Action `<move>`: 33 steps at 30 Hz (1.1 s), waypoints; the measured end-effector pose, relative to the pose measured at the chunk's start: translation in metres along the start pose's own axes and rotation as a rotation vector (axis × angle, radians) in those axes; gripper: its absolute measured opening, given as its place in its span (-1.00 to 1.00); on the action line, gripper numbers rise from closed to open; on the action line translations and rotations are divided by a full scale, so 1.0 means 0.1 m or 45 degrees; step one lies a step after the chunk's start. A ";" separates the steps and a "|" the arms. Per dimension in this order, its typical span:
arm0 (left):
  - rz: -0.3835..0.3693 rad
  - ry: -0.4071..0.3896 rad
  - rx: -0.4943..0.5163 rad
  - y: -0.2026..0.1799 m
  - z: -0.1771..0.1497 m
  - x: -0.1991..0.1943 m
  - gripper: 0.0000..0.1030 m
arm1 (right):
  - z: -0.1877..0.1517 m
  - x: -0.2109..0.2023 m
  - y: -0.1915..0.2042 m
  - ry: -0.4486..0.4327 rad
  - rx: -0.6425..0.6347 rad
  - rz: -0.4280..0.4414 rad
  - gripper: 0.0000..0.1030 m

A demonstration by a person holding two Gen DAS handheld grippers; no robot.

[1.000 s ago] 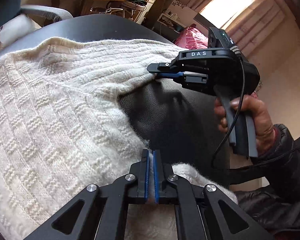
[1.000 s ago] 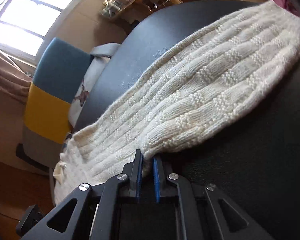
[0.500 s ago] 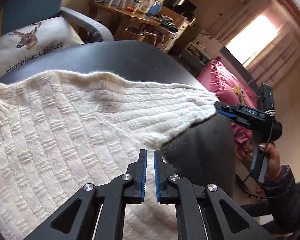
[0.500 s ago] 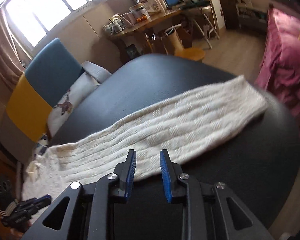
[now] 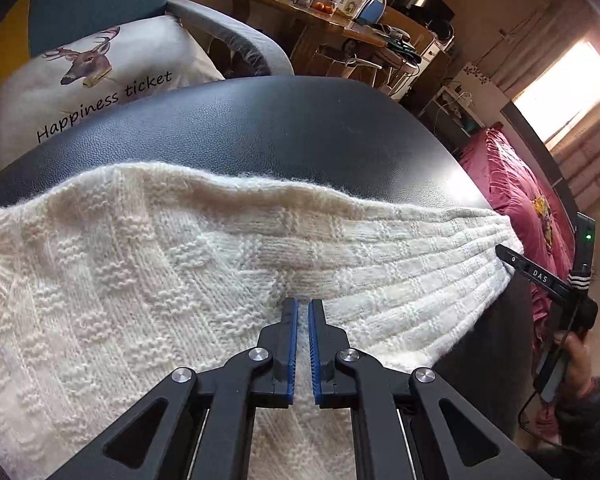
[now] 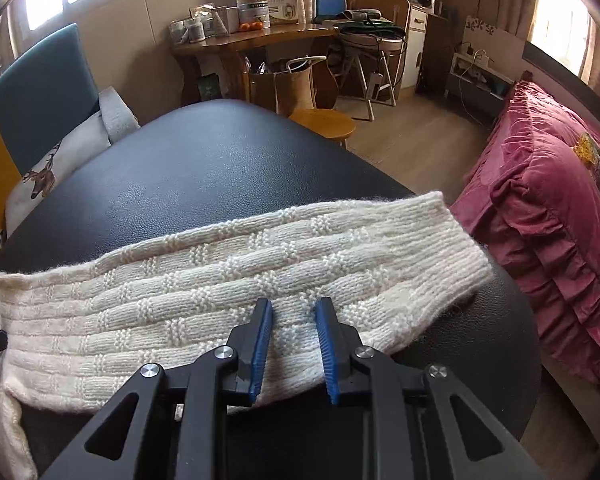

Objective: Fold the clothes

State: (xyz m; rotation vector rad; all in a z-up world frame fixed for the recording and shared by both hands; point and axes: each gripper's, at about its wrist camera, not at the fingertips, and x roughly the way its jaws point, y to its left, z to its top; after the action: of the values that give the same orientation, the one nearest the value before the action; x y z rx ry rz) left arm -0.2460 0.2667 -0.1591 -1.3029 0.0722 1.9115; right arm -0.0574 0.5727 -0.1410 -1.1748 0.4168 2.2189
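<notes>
Here, a round black leather-look table (image 6: 204, 184) fills most of both views, and across its near part lies a cream knitted sweater (image 5: 132, 280), the largest thing on it. Its body spreads to the left in the left wrist view, while 1 sleeve (image 6: 260, 276) stretches out flat toward the right, its long axis running roughly left to right across the table, the cuff end (image 6: 452, 232) reaching the table's right edge beside a pink bedspread (image 6: 548, 216). Behind the table stand an armchair with a deer-print cushion (image 5: 96, 76) and a cluttered wooden desk (image 6: 260, 40). The left gripper (image 5: 303, 312) hovers low over the knit near where the sleeve joins the body; its blue-padded jaws stand narrow, only a slim gap between them, with nothing pinched. The right gripper (image 6: 294, 312) hangs over the near long edge of the sleeve, just short of the cuff, its jaws spread wide and empty, the knit showing through the gap. In the left wrist view this right gripper's body appears at the far right, just beside the cuff. So the sleeve lies crosswise directly ahead of the right gripper, which is the nearer 1 to the cuff; judging from that, folding the sleeve inward over the body looks like the step in hand, starting with a grasp at that cuff end.
</notes>
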 end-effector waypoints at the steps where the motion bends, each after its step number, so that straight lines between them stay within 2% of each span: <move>1: -0.003 -0.008 -0.001 0.00 -0.01 -0.01 -0.87 | 0.00 0.00 0.01 -0.003 -0.007 -0.002 -0.58; 6: -0.033 -0.074 -0.058 0.04 -0.13 -0.36 -0.84 | 0.09 -0.06 -0.05 0.000 0.028 0.079 -0.54; 9: -0.042 -0.129 -0.077 0.09 -0.37 -0.74 -0.69 | 0.10 -0.35 0.03 -0.102 -0.002 0.141 -0.53; 11: -0.035 -0.150 -0.093 0.13 -0.61 -0.99 -0.59 | 0.07 -0.57 0.16 -0.113 -0.026 0.318 -0.53; 14: -0.005 -0.159 -0.113 0.19 -1.06 -1.32 -0.58 | -0.13 -0.84 0.57 -0.042 -0.172 0.581 -0.53; 17: 0.032 -0.176 -0.138 0.22 -1.54 -1.59 -0.58 | -0.50 -1.09 1.08 0.080 -0.371 0.823 -0.53; 20: 0.085 -0.198 -0.196 0.26 -1.98 -1.83 -0.58 | -1.00 -1.26 1.55 0.237 -0.526 0.977 -0.53; 22: 0.128 -0.227 -0.248 0.31 -2.24 -1.99 -0.58 | -1.32 -1.35 1.79 0.267 -0.625 0.987 -0.53; 24: 0.157 -0.252 -0.300 0.36 -2.47 -2.12 -0.57 | -1.52 -1.33 1.94 0.312 -0.642 0.972 -0.53; 27: 0.216 -0.265 -0.362 0.46 -2.78 -2.25 -0.57 | -1.64 -1.25 2.02 0.318 -0.665 0.841 -0.53; 31: 0.265 -0.251 -0.416 0.57 -3.11 -2.28 -0.59 | -1.70 -1.14 1.94 0.353 -0.619 0.773 -0.59; 33: 0.256 -0.271 -0.444 0.59 -3.20 -2.30 -0.59 | -1.72 -1.12 1.89 0.335 -0.624 0.729 -0.79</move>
State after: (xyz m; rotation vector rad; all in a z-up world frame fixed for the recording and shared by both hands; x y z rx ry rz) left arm -0.0080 -0.0527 -0.1454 -1.3456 -0.2581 2.3005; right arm -0.0162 0.2962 -0.1444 -1.7968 0.3530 2.7640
